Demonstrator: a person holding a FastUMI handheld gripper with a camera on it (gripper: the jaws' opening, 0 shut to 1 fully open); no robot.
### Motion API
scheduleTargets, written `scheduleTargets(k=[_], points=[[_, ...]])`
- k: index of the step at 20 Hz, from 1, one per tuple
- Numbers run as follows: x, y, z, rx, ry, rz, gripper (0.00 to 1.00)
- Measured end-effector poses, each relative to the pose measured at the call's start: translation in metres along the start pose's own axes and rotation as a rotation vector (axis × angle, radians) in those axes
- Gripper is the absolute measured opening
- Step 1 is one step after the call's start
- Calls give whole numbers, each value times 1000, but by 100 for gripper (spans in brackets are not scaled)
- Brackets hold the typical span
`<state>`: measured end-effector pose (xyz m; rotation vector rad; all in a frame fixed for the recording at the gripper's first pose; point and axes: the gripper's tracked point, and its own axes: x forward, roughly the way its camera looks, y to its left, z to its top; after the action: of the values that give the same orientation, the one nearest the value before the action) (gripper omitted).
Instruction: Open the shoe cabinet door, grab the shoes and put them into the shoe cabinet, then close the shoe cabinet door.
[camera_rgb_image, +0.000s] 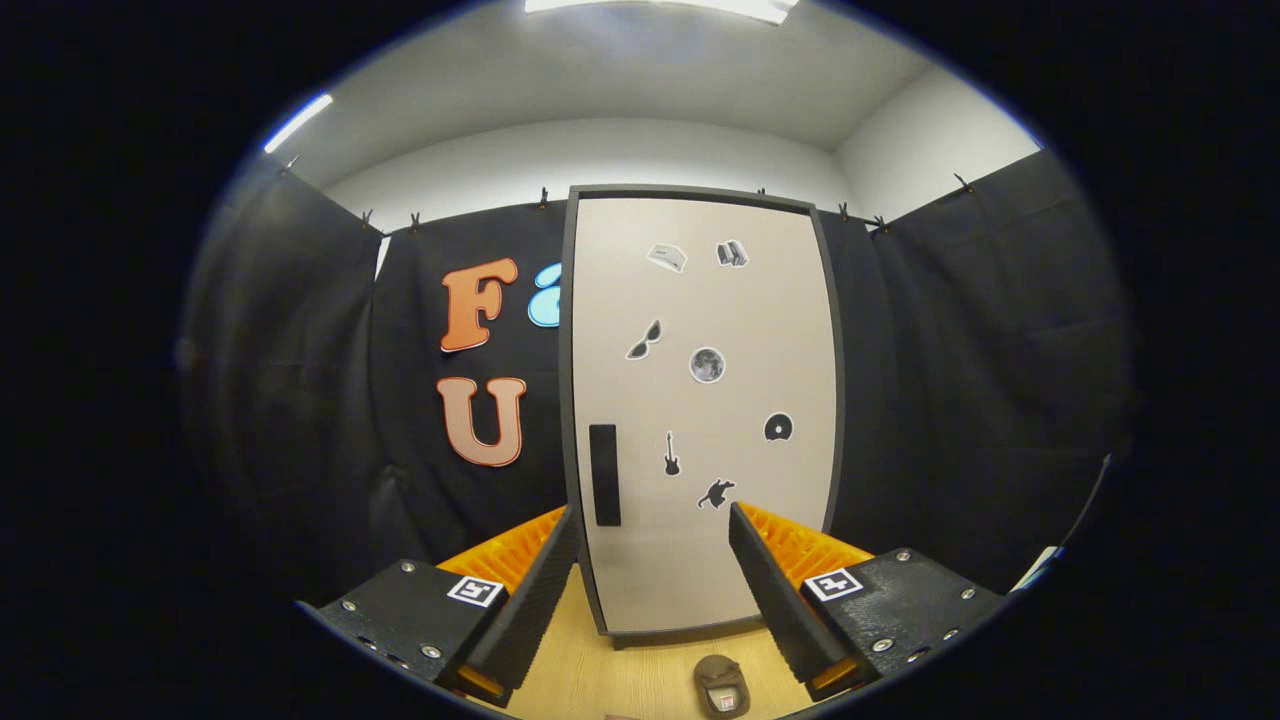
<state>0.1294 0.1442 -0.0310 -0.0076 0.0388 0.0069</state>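
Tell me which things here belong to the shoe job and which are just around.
For the job:
shoe cabinet door, shut
door handle
small shoe on the wooden floor, between the fingers
gripper, open

Just around:
stickers on the door

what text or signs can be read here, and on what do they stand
No readable words or numbers on any thing here.
Cabinet door: picture stickers (guitar, moon, sunglasses, disc), no lettering.
Gripper, jaws open: a square coded marker on each side, pattern, no words.
Shoe on the floor between the jaws: tongue label too small to read.
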Motion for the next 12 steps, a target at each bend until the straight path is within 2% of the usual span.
scheduleTargets(k=[5,9,12], points=[[41,16,-8,1,3,-11,92],[86,38,-17,12,12,44,91],[117,43,-20,-11,-7,53,87]])
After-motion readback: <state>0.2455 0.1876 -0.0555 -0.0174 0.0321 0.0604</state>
